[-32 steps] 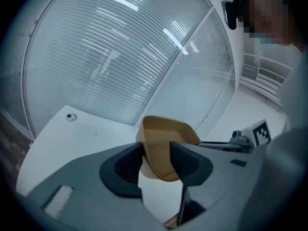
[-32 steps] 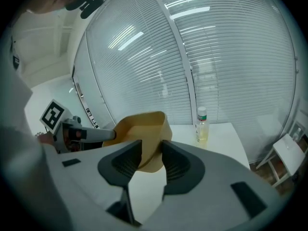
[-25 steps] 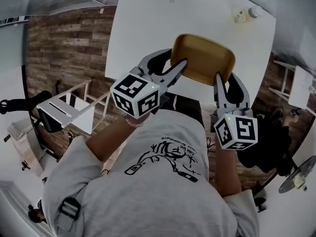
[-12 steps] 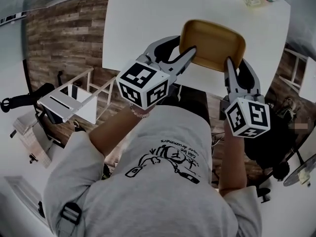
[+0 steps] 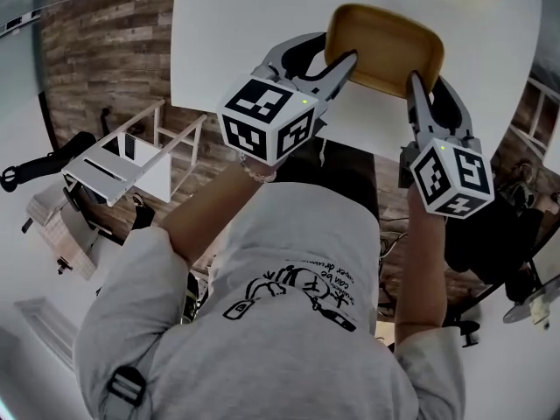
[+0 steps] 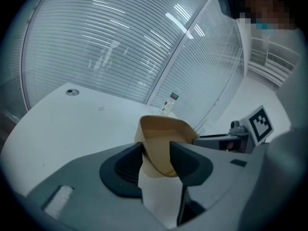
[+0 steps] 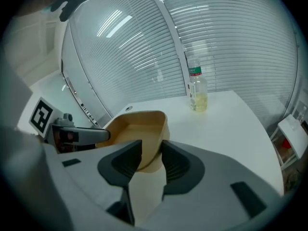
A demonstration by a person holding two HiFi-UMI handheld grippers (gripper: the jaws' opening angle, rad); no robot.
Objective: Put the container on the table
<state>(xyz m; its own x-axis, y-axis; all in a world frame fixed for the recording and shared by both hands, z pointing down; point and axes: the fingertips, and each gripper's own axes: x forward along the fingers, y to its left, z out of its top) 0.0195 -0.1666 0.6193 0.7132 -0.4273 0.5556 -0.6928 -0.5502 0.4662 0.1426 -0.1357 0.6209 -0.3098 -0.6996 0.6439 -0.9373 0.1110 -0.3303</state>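
Note:
The container [image 5: 385,35] is a tan, shallow tray with rounded corners, held over the near part of the white table [image 5: 254,33]. My left gripper [image 5: 339,65] is shut on its near-left rim, and my right gripper [image 5: 412,84] is shut on its near-right rim. In the left gripper view the container [image 6: 166,136] sits pinched between my left gripper's [image 6: 156,155] dark pads. The right gripper view shows the container [image 7: 137,126] clamped by my right gripper [image 7: 151,155]. Whether its base touches the table cannot be told.
A clear bottle [image 7: 197,88] with yellowish liquid stands at the table's far right corner; the bottle [image 6: 168,104] also shows beyond the tray. A white rack [image 5: 122,160] stands on the wooden floor to the left. A small round fitting [image 6: 72,92] sits in the tabletop.
Both grippers have carried the container farther out over the table, up and to the right in the head view. Both stay shut on its rim.

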